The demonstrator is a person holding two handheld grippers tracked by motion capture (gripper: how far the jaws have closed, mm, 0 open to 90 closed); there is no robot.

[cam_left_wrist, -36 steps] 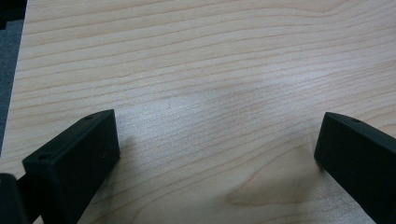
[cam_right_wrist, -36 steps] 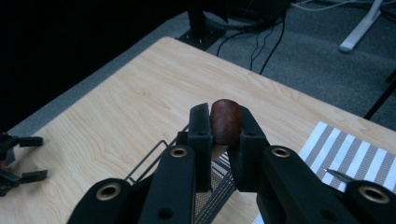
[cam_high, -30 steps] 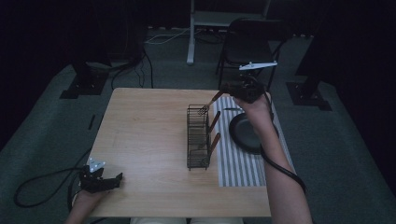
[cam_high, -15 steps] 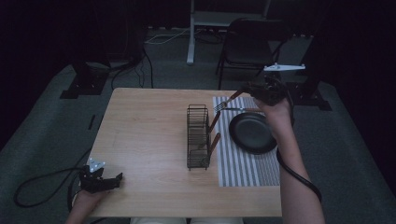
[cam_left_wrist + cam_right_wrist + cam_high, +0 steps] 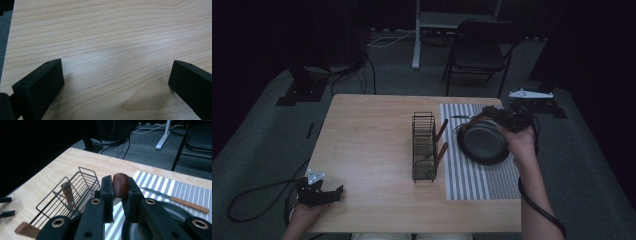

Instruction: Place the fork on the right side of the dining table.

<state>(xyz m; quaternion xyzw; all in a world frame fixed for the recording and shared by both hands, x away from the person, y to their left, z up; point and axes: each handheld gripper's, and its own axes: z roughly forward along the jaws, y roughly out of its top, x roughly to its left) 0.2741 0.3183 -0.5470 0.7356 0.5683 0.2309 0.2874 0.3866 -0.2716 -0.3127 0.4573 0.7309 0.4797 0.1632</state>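
Right claw [image 5: 119, 195] around brown handle [image 5: 120, 185]

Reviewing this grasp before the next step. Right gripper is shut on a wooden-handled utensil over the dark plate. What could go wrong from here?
1. The right gripper pinches only the rounded end of the brown handle; the utensil may pivot or slip.
2. It hangs over the dark plate, beside the knife on the striped mat; a drop could knock either.
3. Two handles already lean out of the wire basket; another utensil could snag them.
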